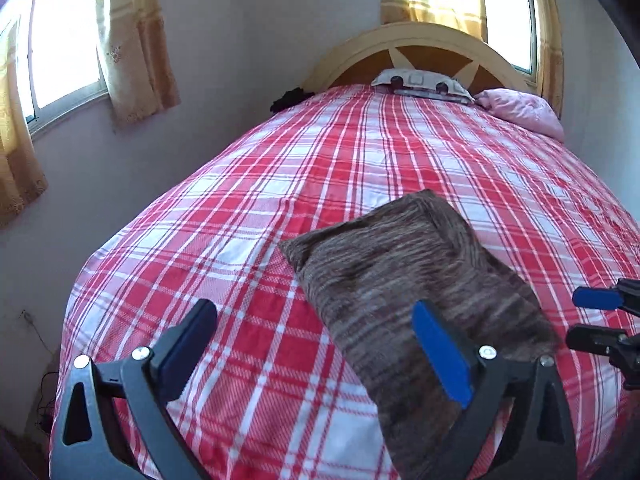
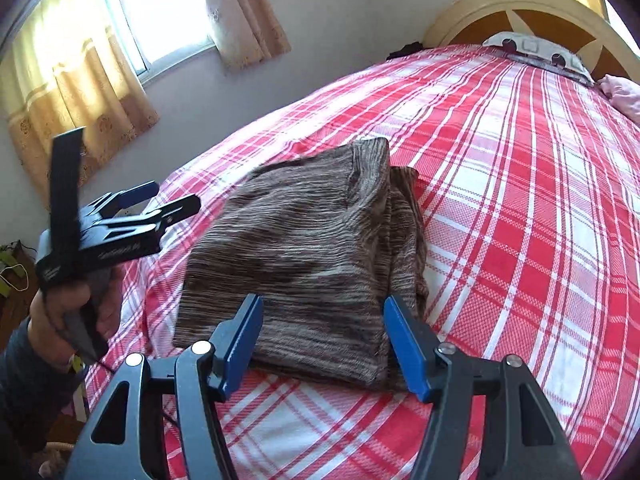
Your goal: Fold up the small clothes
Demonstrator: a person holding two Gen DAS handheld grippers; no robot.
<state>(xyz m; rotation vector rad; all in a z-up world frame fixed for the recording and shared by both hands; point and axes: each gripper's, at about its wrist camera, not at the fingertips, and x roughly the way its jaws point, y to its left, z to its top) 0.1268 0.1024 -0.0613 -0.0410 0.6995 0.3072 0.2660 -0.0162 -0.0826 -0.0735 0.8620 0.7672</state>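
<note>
Right gripper [image 2: 323,344] nearest, jaws apart over the near edge of the folded brown striped garment [image 2: 304,256], left gripper [image 1: 314,354] also spread and empty just beside its left edge, garment flat on the red plaid bedspread [image 1: 248,184], pillow [image 1: 420,82] and wooden headboard [image 1: 404,36] beyond.
</note>
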